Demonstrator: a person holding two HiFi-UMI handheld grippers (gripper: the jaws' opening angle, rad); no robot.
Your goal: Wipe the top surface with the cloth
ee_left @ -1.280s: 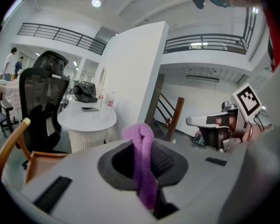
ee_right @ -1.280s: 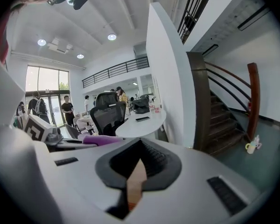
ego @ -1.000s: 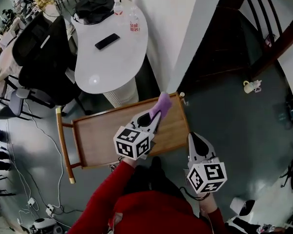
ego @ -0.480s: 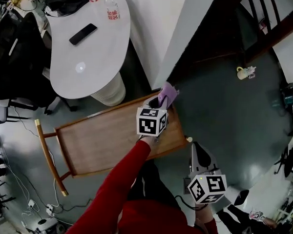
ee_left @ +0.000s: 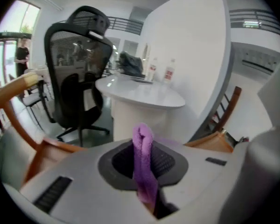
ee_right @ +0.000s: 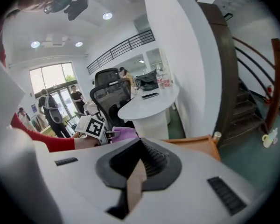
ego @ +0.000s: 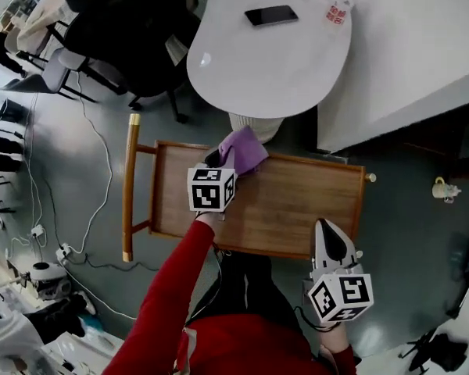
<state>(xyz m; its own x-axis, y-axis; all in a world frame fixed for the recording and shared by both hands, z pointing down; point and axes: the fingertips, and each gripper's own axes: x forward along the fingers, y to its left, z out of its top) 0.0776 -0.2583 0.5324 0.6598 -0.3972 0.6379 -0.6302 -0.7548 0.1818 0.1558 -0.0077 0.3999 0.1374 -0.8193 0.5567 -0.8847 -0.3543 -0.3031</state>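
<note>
A purple cloth (ego: 243,148) lies on the far edge of the wooden tray-like top (ego: 297,209), left of its middle. My left gripper (ego: 228,161) is shut on the cloth, and in the left gripper view the cloth (ee_left: 144,171) hangs pinched between the jaws of the left gripper (ee_left: 142,141). My right gripper (ego: 331,241) hovers over the top's near right corner with its jaws together and nothing in them. The right gripper view looks past the right gripper (ee_right: 141,164) at the cloth (ee_right: 123,133) and the wooden top (ee_right: 196,146).
A white oval table (ego: 250,61) with a phone (ego: 271,15) and a bottle (ego: 336,10) stands just beyond the wooden top. A black office chair (ego: 133,30) is at the far left. Cables (ego: 86,201) run over the floor at left, and a white wall (ego: 422,53) rises at right.
My left gripper has carried the cloth from the top's far right corner leftward along the far edge. The head view has swung round. The right gripper stays by the near right corner.
</note>
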